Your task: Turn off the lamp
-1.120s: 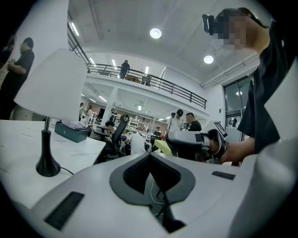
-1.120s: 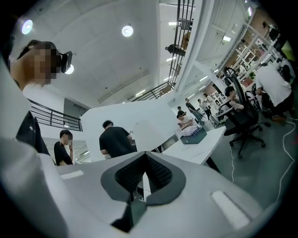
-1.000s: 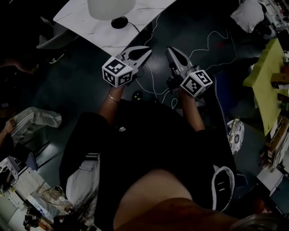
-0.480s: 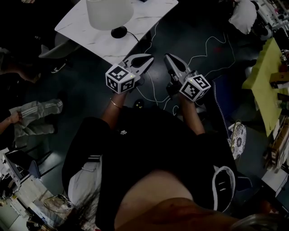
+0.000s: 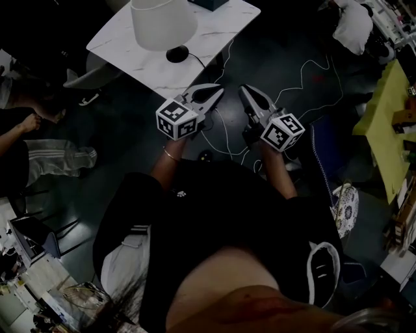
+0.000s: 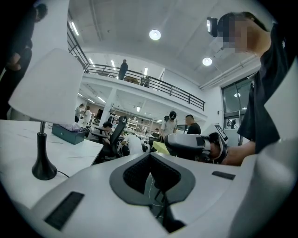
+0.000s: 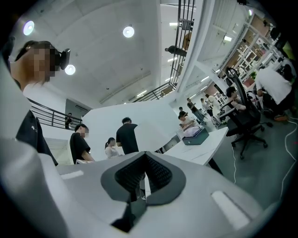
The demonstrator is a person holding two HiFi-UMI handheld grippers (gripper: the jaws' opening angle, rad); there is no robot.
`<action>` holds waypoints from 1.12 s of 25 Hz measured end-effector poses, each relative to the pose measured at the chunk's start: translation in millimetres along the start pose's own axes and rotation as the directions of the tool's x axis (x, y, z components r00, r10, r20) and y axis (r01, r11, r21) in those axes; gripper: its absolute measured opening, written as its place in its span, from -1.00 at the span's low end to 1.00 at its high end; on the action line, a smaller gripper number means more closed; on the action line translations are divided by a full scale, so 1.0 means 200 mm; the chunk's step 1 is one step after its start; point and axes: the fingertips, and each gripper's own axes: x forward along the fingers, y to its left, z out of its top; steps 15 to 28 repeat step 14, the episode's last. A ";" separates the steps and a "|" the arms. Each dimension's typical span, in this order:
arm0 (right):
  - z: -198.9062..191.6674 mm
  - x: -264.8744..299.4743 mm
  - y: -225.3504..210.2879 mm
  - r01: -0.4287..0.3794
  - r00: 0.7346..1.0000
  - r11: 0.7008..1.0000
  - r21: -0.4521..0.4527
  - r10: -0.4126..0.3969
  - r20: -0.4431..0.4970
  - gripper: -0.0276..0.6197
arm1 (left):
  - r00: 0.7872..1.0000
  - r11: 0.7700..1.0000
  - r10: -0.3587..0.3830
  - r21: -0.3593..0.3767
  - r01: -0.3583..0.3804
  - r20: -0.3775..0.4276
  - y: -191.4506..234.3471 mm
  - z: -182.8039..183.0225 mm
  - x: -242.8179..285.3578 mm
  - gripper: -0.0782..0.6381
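Lamp [image 5: 164,25] with smooth white tapered shade and round black base [image 5: 177,54], upright on far-left white marbled table [image 5: 218,29], just beyond both grippers, matte grey left gripper [image 5: 216,92] with ribbed dark pads [image 6: 139,173] closed together on nothing, right gripper [image 5: 245,91] likewise closed, empty

1. Cut off by the head view's top edge: crown of the lamp [image 5: 164,25] shade, far side of the table [image 5: 224,26], most of a teal box [image 5: 209,3].
2. Too small and dark to find: any switch along the cord [image 5: 198,60]; lost against the floor past the table's edge.
3. Hidden under the left gripper [image 5: 221,88] and right gripper [image 5: 242,89]: both hands.
4. Clipped by the left gripper view's dark rim: shade's left side.
5. Too small to make out there: people on the balcony [image 6: 139,76].
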 end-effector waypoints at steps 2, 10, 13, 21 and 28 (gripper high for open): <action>0.00 -0.01 -0.01 0.002 1.000 1.000 0.013 -0.002 0.008 -0.92 | 1.000 1.000 0.007 -0.014 -0.007 0.006 0.01 0.00 0.00 -0.76; 0.01 -0.04 -0.06 0.020 0.998 0.998 0.065 -0.023 0.054 -0.92 | 0.999 0.999 0.035 -0.018 -0.035 0.000 0.05 0.01 -0.03 -0.76; 0.01 -0.05 -0.07 0.017 0.998 0.997 0.075 -0.022 0.062 -0.92 | 0.999 0.999 0.048 -0.011 -0.048 0.000 0.06 0.01 -0.03 -0.76; 0.00 -0.05 -0.08 0.016 0.998 0.997 0.079 -0.021 0.065 -0.92 | 0.999 0.999 0.053 -0.009 -0.053 0.000 0.06 0.01 -0.03 -0.76; 0.00 -0.05 -0.08 0.016 0.998 0.997 0.079 -0.021 0.065 -0.92 | 0.999 0.999 0.053 -0.009 -0.053 0.000 0.06 0.01 -0.03 -0.76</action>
